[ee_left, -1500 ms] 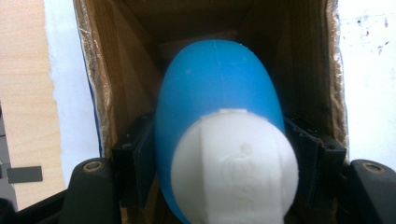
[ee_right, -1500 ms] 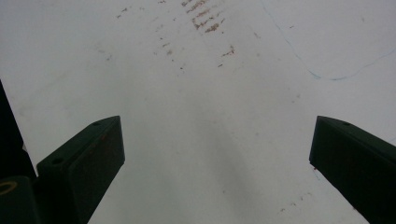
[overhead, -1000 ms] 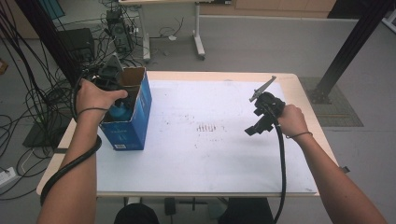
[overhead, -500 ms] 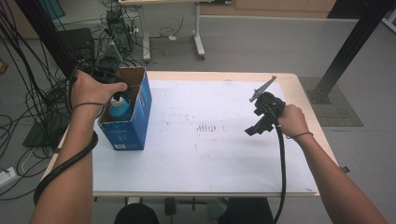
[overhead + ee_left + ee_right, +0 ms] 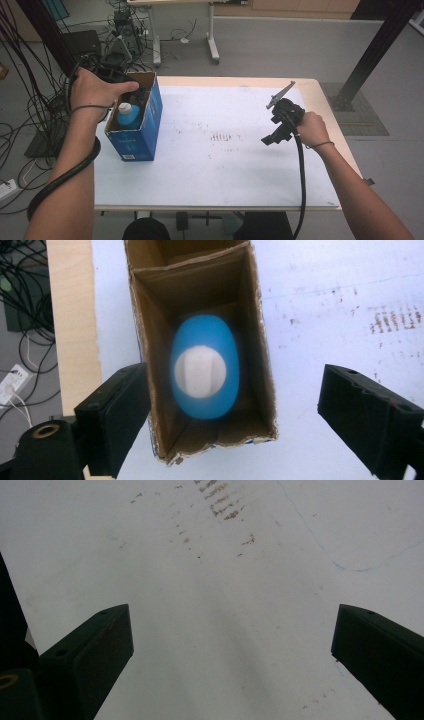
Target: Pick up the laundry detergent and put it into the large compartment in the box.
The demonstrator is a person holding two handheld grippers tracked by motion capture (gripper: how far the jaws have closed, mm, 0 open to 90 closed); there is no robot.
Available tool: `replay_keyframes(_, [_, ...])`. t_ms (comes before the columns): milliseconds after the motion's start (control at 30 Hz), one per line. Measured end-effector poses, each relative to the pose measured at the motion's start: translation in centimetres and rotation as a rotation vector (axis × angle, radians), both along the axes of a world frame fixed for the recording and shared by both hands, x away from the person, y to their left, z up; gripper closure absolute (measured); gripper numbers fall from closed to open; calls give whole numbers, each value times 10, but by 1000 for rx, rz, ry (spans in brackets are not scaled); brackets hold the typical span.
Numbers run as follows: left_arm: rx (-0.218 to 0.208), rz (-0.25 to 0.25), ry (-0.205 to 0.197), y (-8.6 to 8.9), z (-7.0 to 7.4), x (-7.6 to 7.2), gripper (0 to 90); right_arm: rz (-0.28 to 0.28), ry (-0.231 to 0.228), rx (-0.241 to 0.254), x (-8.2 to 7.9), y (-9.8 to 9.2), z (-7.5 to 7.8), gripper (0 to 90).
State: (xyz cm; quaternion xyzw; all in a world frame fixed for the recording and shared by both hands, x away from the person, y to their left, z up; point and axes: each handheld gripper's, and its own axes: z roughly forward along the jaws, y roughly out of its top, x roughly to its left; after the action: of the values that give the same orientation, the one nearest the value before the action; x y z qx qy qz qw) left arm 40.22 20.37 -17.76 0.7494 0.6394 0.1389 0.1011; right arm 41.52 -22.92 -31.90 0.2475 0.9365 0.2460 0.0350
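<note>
With my left gripper (image 5: pixel 240 405) just opened above the box (image 5: pixel 136 135), the blue bottle (image 5: pixel 204 372) stands released inside; my right gripper (image 5: pixel 230 650) waits open.

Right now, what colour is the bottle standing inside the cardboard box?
The bottle is blue with a white cap, clearest in the left gripper view.

Grey floor (image 5: pixel 280 50), tangled black cables (image 5: pixel 30 100) left of the white-topped table (image 5: pixel 225 165), second desk's legs (image 5: pixel 212 35) behind it, black post (image 5: pixel 372 55) right
</note>
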Motion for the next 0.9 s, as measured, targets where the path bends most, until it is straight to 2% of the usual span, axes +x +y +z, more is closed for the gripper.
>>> replay_keyframes(267, [2, 3, -16, -3, 19, -9, 88, 1, 3, -2, 0, 1, 0, 31])
replay_keyframes(367, [-1, -14, -21, -5, 26, -14, 87, 3, 0, -2, 0, 2, 1, 31])
replay_keyframes(633, [-7, -30, -29, -10, 32, -18, 89, 3, 1, -2, -1, 4, 2, 31])
replay_keyframes(900, [-35, -92, -27, -26, 34, -23, 90, 2, -1, -3, -1, 4, 3, 31])
